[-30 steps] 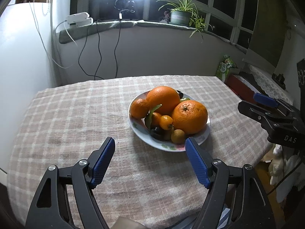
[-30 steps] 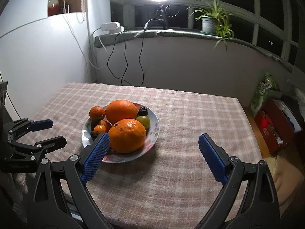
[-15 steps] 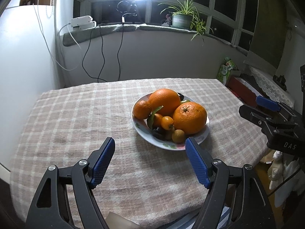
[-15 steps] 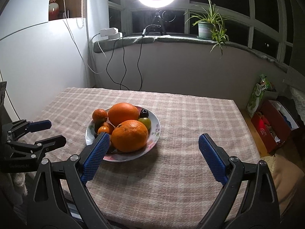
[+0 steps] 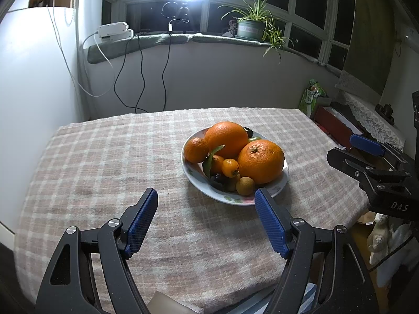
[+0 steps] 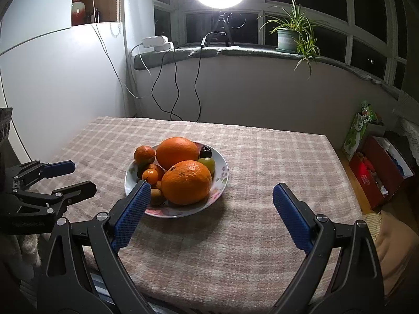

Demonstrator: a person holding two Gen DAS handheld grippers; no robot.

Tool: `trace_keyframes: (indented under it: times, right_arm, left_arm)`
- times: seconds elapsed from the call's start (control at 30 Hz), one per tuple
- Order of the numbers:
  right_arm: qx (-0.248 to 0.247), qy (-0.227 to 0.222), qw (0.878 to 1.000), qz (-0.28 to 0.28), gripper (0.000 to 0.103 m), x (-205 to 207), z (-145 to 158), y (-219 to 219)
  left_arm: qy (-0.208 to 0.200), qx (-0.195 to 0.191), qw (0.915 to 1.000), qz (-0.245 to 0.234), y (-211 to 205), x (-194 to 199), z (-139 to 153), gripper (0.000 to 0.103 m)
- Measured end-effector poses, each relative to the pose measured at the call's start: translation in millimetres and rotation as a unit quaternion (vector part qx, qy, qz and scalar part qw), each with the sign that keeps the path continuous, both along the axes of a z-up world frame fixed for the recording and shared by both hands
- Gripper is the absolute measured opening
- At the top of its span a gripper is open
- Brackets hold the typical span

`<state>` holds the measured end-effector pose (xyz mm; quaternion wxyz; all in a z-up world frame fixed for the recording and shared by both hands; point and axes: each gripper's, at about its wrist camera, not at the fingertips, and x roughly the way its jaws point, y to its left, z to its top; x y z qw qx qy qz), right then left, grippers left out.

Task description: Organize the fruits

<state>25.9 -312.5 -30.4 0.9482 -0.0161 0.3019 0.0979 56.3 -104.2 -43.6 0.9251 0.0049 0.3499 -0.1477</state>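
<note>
Left claw (image 5: 205,219) spread wide, blue ribbed pads (image 5: 141,219) gripping nothing, hovering low over the near part of the pink-and-cream checked cloth on the bench (image 5: 104,162). Right claw (image 6: 212,217) likewise splayed and empty, just short of the white floral china plate (image 6: 222,180), its left pad overlapping the plate's near rim in the right wrist view. Heaped on that plate, near the bench's middle: two big round oranges, the nearer one (image 6: 186,182) and the farther one (image 6: 177,152); a smaller mandarin (image 6: 144,154) at the left rim; a small orange kumquat-like fruit (image 5: 230,167); a tan round fruit (image 5: 245,185); a green fruit (image 6: 207,164); and a dark glossy one (image 6: 205,152) at the back. Judged by look: oranges firm and fairly heavy, rind dimpled enough for the pads, best taken across the widest girth from above; small fruits light, smooth, prone to roll or squirt out, and probably soft, so only gentle pressure. Pile interlocked, so lifting a big orange likely to loosen the small ones; plate breakable and perhaps liable to slide on the cloth. Plenty of bare cloth left, right and behind the plate; bench edges close at the near side and on the right, with a drop to floor clutter beyond.
</note>
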Motion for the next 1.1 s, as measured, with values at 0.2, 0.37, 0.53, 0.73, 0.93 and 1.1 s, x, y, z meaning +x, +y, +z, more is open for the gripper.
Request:
trace_keyframes:
  times: [0.2, 0.37, 0.53, 0.73, 0.93, 1.1]
  right_arm:
    - [0.003, 0.003, 1.000, 0.003, 0.096, 0.9, -1.4, 1.0]
    - [0.004, 0.003, 1.000, 0.003, 0.096, 1.4, -1.6, 0.8]
    - [0.005, 0.005, 1.000, 0.003, 0.096, 1.3, -3.6, 0.7]
    - [0.006, 0.009, 1.000, 0.000, 0.096, 1.7, -7.6, -1.6]
    - [0.006, 0.012, 1.000, -0.002, 0.096, 3.5, -9.3, -2.0]
    - [0.008, 0.015, 1.000, -0.003, 0.096, 4.8, -11.4, -3.2]
  left_arm:
    - [0.001, 0.000, 1.0000, -0.001, -0.3, 0.2, -0.8, 0.077]
    - [0.001, 0.000, 1.0000, 0.000, -0.7, -0.2, -1.0, 0.076]
    - [0.002, 0.000, 1.0000, 0.000, -0.8, 0.4, -2.4, 0.077]
    - [0.003, 0.001, 1.0000, 0.000, -0.8, 1.4, -3.7, 0.076]
    - [0.002, 0.000, 1.0000, 0.001, 0.2, 1.8, -3.6, 0.076]
    - [0.001, -0.001, 1.0000, 0.001, 1.2, 3.2, -4.3, 0.077]
